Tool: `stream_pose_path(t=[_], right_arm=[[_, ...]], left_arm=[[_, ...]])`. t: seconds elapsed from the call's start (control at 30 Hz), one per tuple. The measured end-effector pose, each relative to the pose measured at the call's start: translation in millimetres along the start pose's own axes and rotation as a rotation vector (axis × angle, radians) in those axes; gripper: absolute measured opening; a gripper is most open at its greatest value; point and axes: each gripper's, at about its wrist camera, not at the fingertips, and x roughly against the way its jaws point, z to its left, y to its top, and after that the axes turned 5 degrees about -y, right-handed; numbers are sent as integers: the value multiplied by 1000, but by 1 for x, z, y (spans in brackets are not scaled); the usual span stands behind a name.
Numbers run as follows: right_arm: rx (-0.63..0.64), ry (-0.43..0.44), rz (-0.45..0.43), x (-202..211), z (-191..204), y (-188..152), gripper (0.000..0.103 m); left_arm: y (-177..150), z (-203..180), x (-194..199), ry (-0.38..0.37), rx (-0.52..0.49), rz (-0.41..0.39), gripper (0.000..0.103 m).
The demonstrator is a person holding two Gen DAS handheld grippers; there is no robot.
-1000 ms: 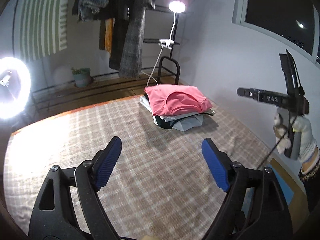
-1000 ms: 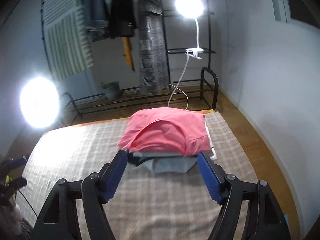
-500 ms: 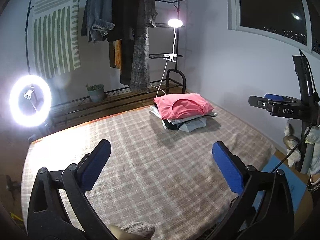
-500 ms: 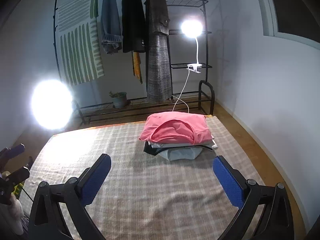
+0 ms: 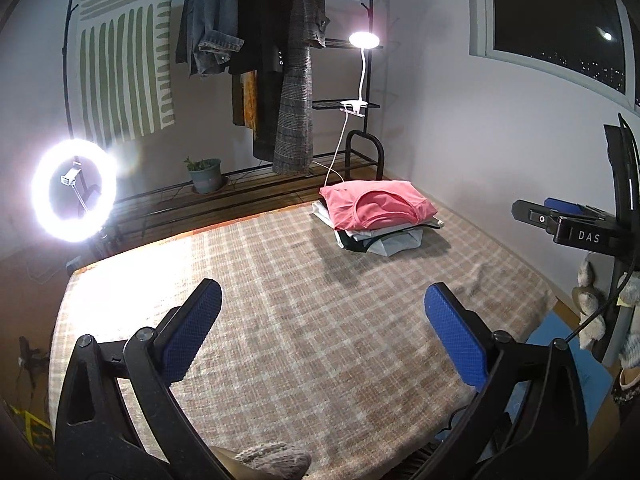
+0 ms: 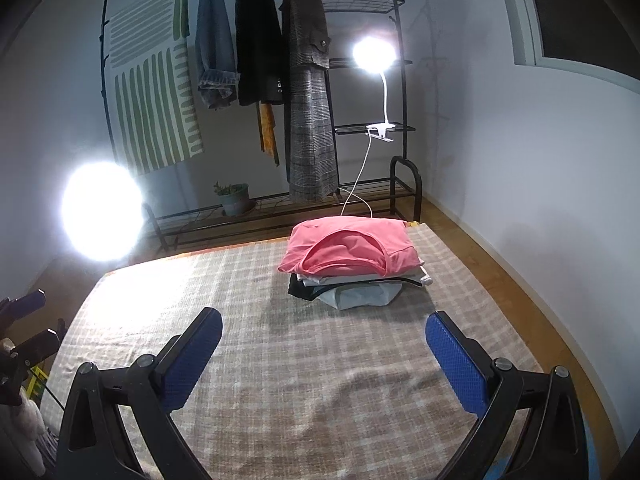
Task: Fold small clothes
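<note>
Left wrist view: left tool (image 5: 322,304) stands wide and empty, as does right tool (image 6: 324,330); a pink top (image 6: 348,250) caps the folded stack (image 6: 352,288) on the checked bed (image 6: 280,360).

White letters "DAS" stand on the right gripper (image 5: 560,220).

A stack of folded small clothes (image 6: 352,270) lay upper centre in the right wrist frame, on the checked cloth. A pink top (image 5: 376,204) lay uppermost, neckline showing, over white, black and pale grey pieces whose edges jutted out beneath.
</note>
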Motion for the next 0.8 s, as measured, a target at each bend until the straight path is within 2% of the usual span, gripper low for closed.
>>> stream_pose_path(t=[0.8], right_arm=[[17,-6,-21,1,8,1,103]], left_arm=[[5,2,-1,-24,-1,7,103]])
